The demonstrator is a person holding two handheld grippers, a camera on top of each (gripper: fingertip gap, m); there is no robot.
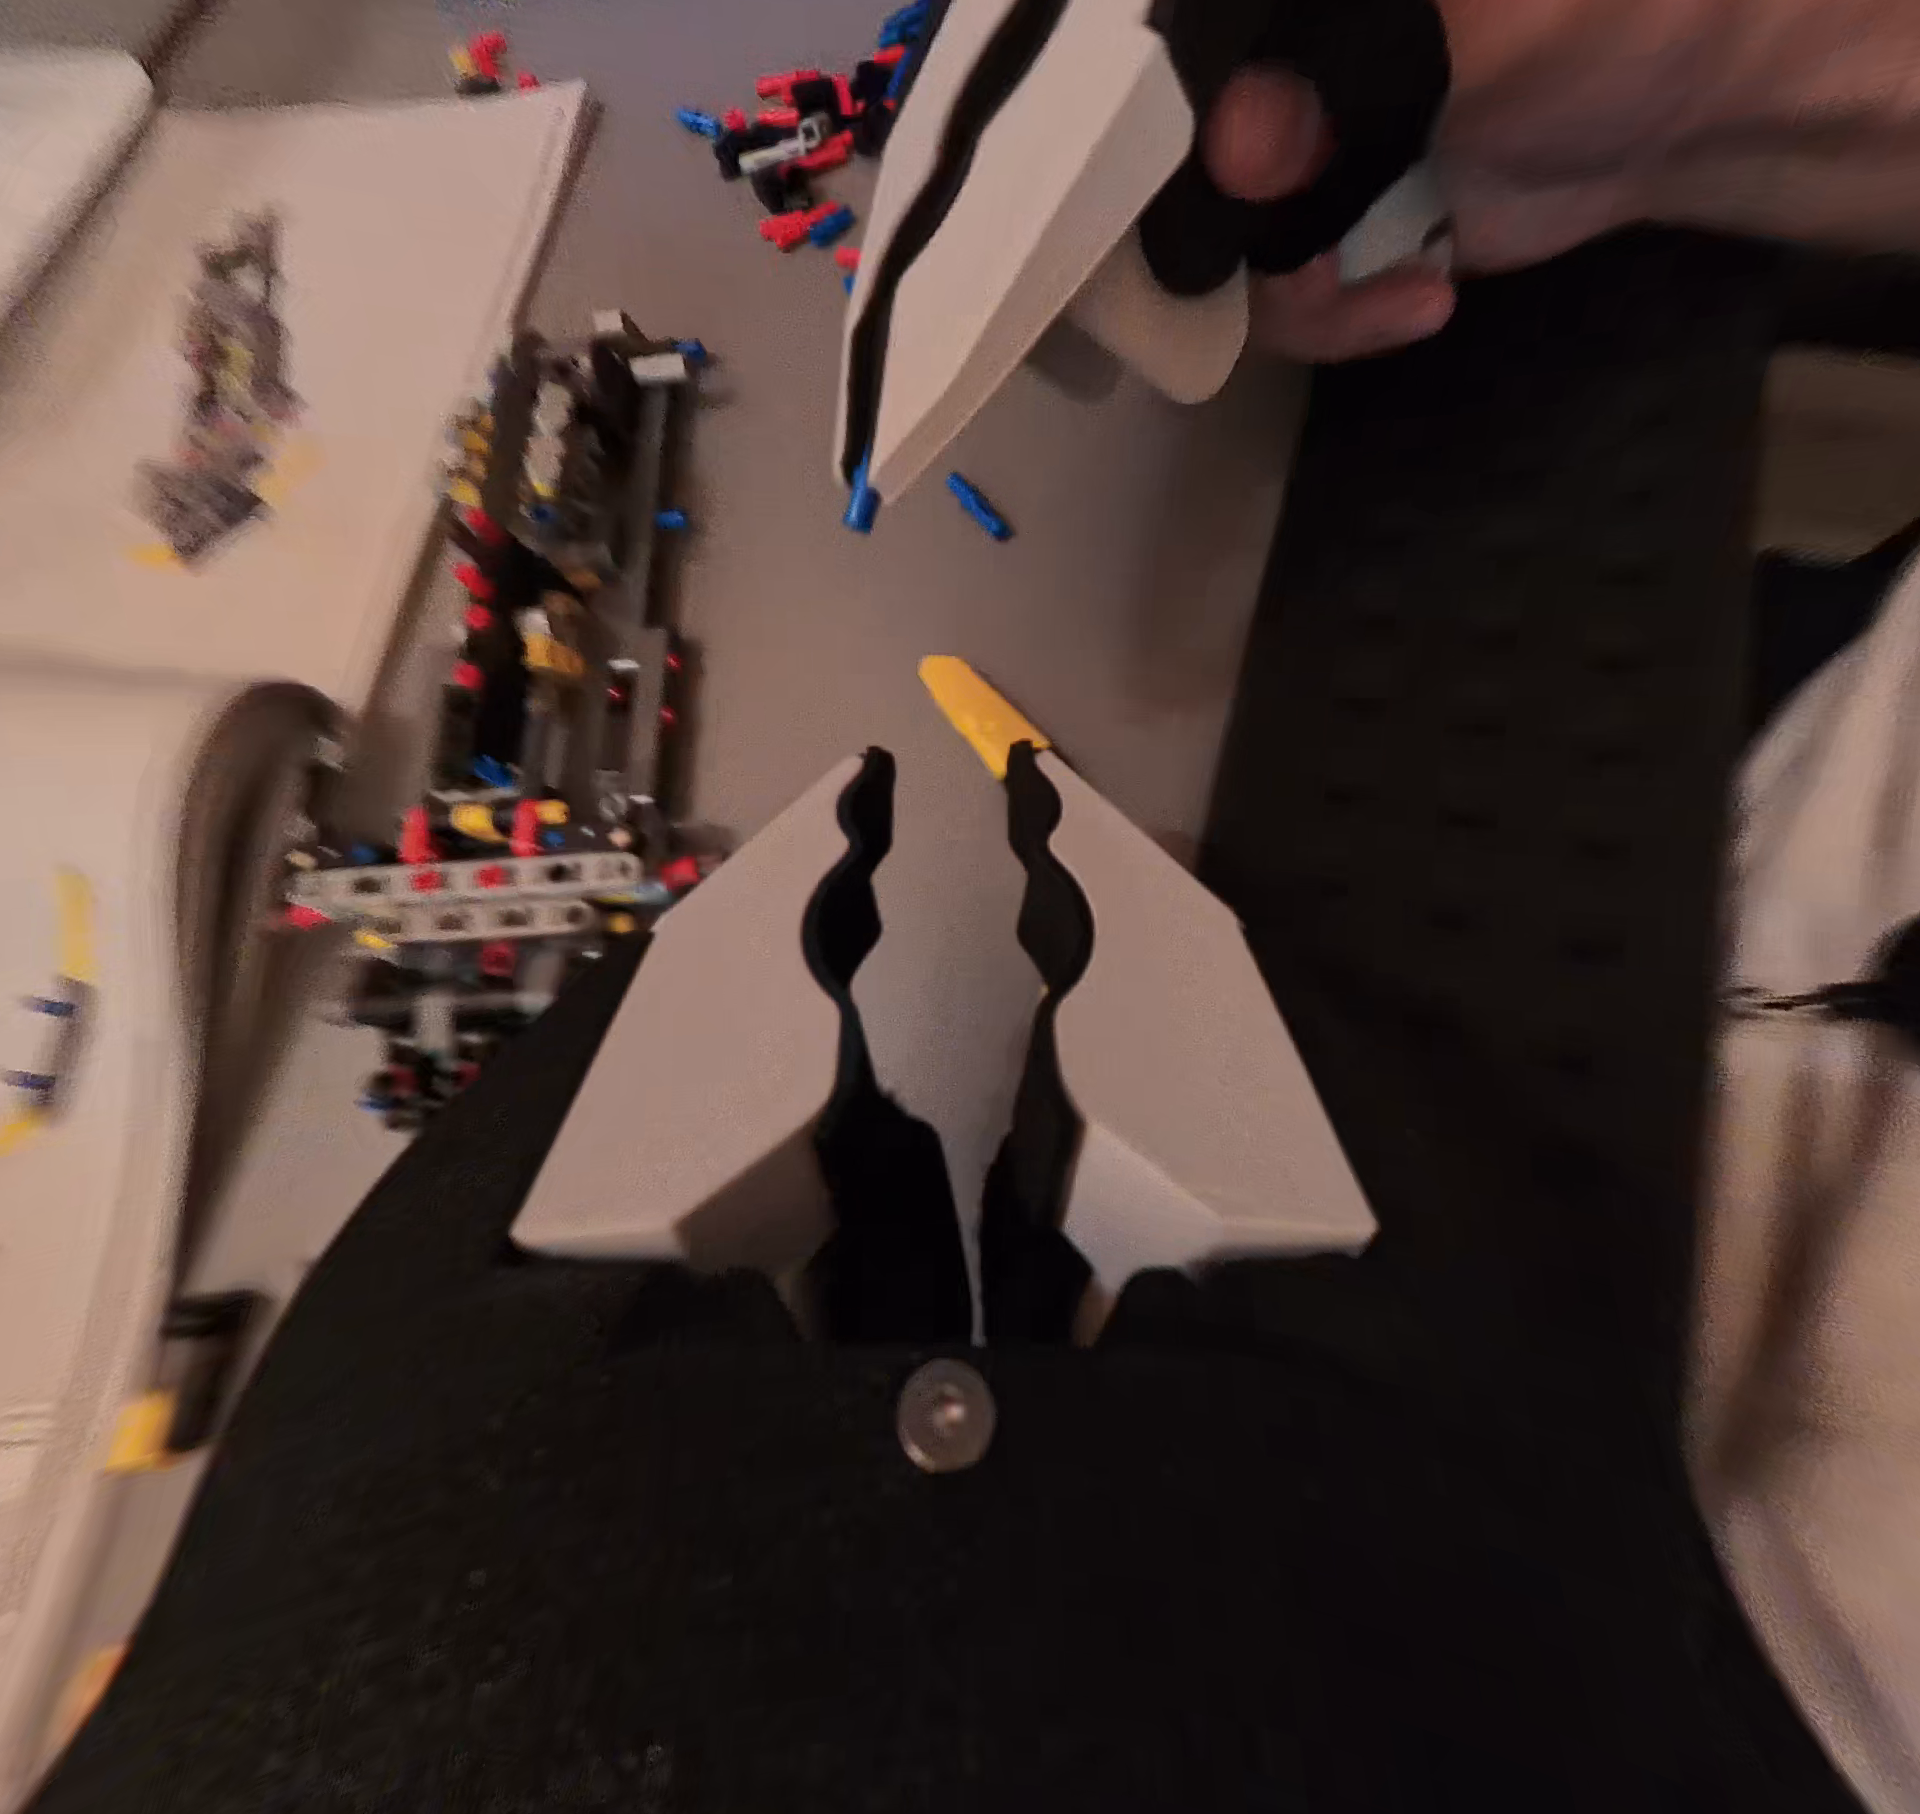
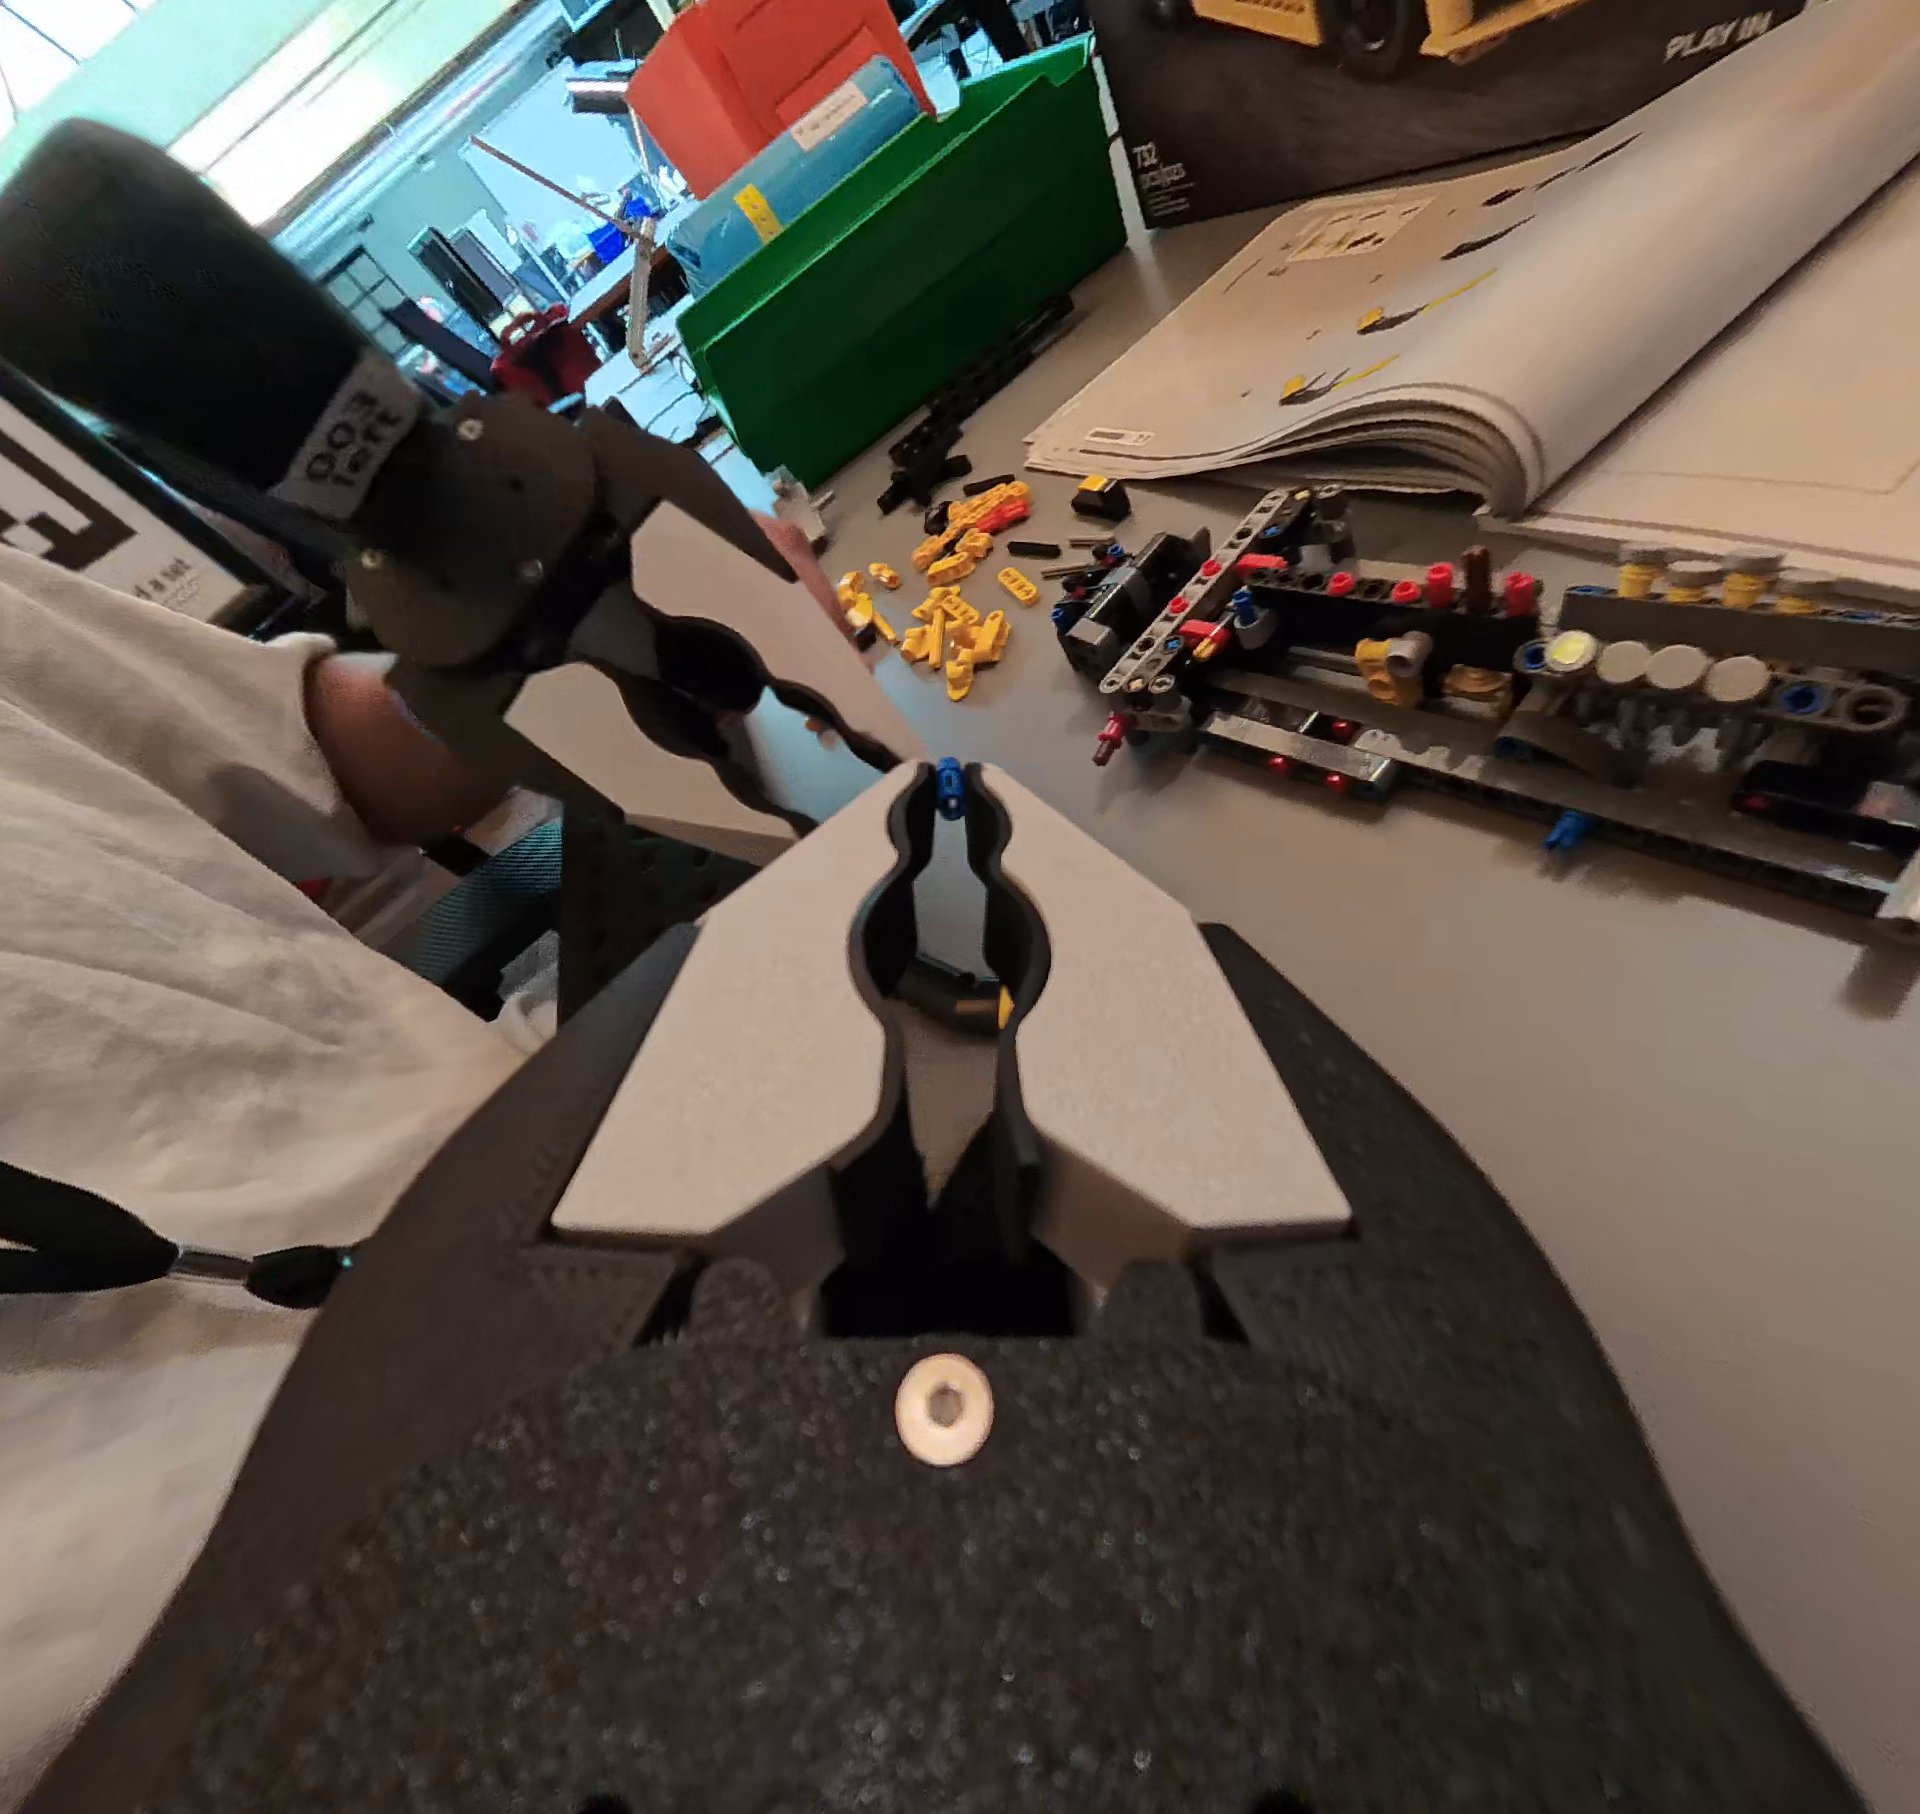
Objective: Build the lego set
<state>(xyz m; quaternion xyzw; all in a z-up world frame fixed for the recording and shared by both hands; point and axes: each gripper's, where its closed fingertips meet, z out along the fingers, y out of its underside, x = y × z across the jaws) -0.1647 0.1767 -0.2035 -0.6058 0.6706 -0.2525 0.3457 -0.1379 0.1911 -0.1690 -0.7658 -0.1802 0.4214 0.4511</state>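
The grey worktop (image 2: 1403,1037) has a decent bare patch at about 4 o'clock in the right wrist view, so there's room to move there. Up at 1 o'clock the set's big dark box (image 2: 1455,81) with a yellow car on it stands behind the open instruction booklet (image 2: 1558,310); both carry print, and so does a tag on the other tool. A green bin (image 2: 904,310) sits at 12 o'clock. The half-built lego chassis (image 2: 1403,663) lies along the booklet's near edge at 2 o'clock, loose yellow pieces (image 2: 956,601) beside it.

The right hand-held gripper (image 2: 950,777) is pinched tight on a small blue pin (image 2: 949,790) at its tips. The left hand-held gripper (image 1: 951,762) has its jaws slightly apart and empty, a yellow piece (image 1: 971,710) on the worktop just past them; that view is blurry.
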